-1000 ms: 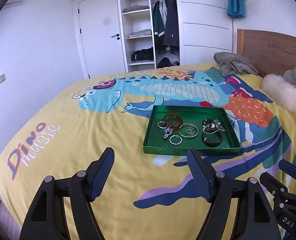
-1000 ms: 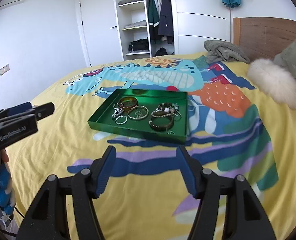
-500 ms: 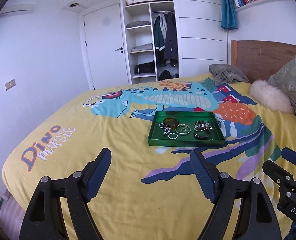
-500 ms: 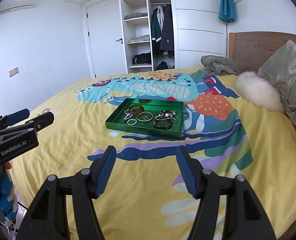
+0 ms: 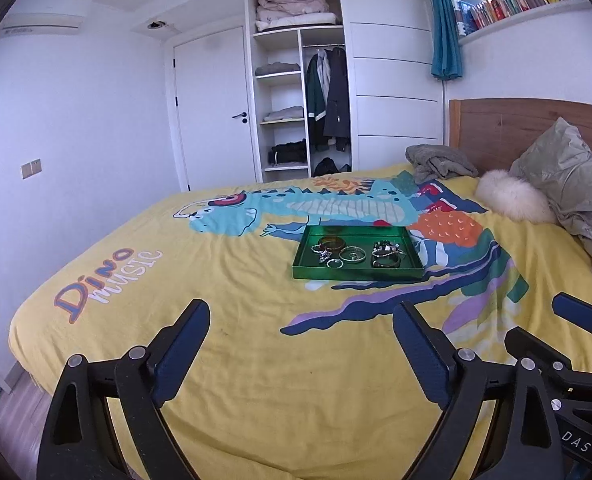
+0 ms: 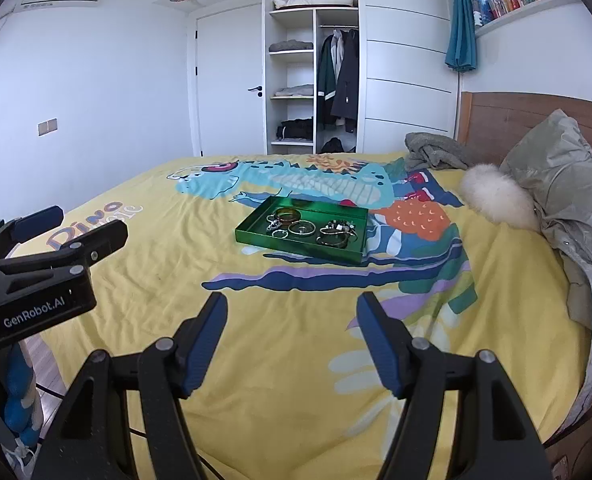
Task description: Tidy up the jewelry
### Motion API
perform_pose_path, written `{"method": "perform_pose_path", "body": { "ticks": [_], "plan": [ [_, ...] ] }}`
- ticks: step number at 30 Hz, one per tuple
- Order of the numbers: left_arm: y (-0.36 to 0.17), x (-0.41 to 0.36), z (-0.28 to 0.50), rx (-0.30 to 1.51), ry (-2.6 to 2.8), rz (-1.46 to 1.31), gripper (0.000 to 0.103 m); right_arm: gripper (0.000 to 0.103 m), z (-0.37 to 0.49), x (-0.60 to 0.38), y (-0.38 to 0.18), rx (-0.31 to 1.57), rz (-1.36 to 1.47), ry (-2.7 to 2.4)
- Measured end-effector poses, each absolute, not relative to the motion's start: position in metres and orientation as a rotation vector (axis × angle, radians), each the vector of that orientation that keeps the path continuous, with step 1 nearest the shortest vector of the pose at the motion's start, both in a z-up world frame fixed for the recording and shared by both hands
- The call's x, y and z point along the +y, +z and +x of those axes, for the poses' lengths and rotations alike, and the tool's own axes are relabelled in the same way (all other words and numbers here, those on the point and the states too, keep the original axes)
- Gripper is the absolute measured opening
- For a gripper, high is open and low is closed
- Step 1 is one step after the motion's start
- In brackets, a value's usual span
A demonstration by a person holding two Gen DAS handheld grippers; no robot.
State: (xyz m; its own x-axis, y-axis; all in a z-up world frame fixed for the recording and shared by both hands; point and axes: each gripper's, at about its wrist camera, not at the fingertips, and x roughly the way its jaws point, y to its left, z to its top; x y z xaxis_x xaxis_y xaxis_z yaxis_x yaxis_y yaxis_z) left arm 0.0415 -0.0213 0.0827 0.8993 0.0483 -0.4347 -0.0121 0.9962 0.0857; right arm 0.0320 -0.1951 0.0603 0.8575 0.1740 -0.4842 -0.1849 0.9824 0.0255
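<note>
Bangles and rings [image 5: 348,254] crowd a shiny green tray [image 5: 358,273]; both grippers' empty jaws are opening

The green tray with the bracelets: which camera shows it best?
The left wrist view: it faces the green tray nearly square-on, so the bangles and rings spread out clearly. The right wrist view shows the same tray at an angle from one corner, with the jewelry looking more bunched together.
</note>
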Motion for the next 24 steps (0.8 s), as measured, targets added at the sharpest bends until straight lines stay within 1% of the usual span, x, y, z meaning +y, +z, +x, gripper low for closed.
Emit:
{"method": "perform_pose_path", "body": {
  "ticks": [5, 7, 15, 24],
  "plan": [
    [0.079, -0.017, 0.021, 0.424, 0.044, 0.092, 0.097, 0.066, 0.015, -0.194, 0.061, 0.479, -0.035, 0.143],
    [0.076, -0.017, 0.017, 0.415, 0.054, 0.103, 0.1, 0.066, 0.012, -0.194, 0.061, 0.464, -0.028, 0.121],
    [0.065, -0.026, 0.012, 0.405, 0.018, 0.109, 0.103, 0.066, 0.005, -0.19, 0.06, 0.422, -0.065, 0.082],
    [0.06, -0.027, 0.014, 0.413, 0.011, 0.106, 0.103, 0.066, 0.004, -0.195, 0.055, 0.416, -0.064, 0.062]
  ]
}}
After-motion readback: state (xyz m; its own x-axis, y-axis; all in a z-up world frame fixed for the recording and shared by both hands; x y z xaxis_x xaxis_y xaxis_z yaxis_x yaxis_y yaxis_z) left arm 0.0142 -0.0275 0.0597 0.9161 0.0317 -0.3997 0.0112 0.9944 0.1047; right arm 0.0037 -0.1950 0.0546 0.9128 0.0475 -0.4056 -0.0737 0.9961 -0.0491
